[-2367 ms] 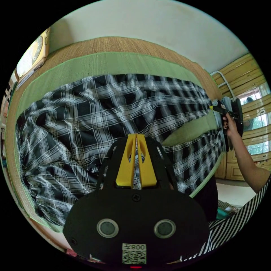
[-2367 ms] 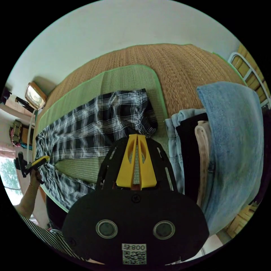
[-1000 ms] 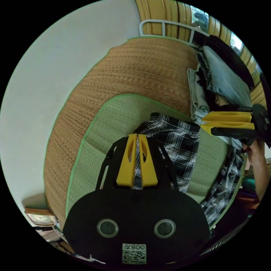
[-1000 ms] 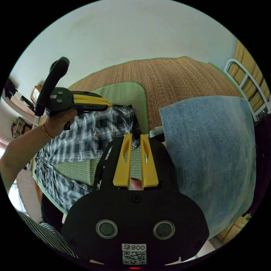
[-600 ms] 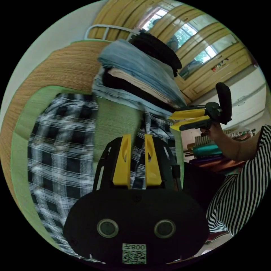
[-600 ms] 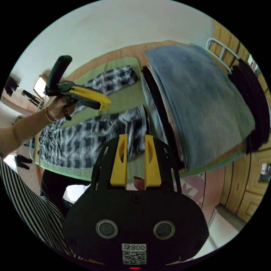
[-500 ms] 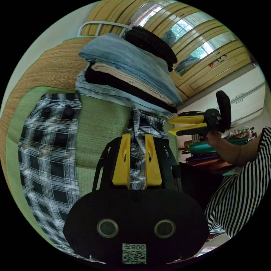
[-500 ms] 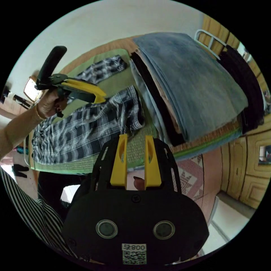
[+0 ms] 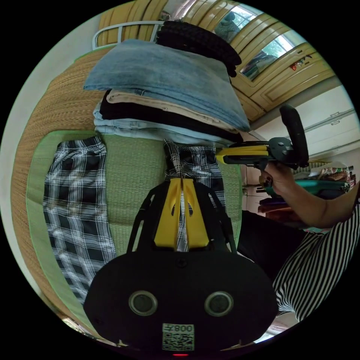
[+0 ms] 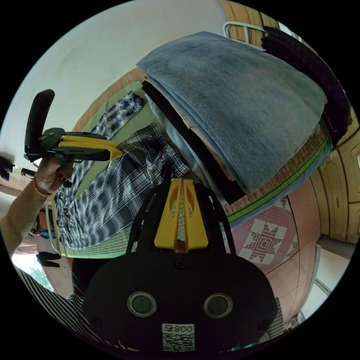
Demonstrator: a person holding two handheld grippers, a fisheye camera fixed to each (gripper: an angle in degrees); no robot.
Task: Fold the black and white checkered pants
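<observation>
The near leg hem of the checkered pants (image 9: pixel 189 165) is shown gripped at two places. In the left gripper view, the jaws of the left gripper (image 9: pixel 181 183) are pressed together on a raised ridge of the plaid cloth at the hem's inner corner. In the right gripper view, the jaws of the right gripper (image 10: pixel 181 184) are likewise closed, with a strip of the plaid cloth seen in the slit between them at the hem's outer corner.

The step in hand is judged to be the carrying of this leg across onto the far leg (image 9: pixel 75 195). For this to be done well, both corners should be lifted together and kept apart so that the hem stays taut. The cloth should be kept clear of the stack of folded clothes (image 9: pixel 165 93), which lies just beside the hem and could be dragged or toppled. The hem should then be laid edge to edge on the other hem before the jaws are released.

The pants are seen spread on a green mat (image 9: pixel 131 176) laid over a woven bed mat (image 9: pixel 63 101), with the two legs well apart and bare mat between them. The fabric appears thin and limp, plaid in black and white, and wrinkled along the near leg (image 10: pixel 112 187). The waist end cannot be made out clearly.
</observation>
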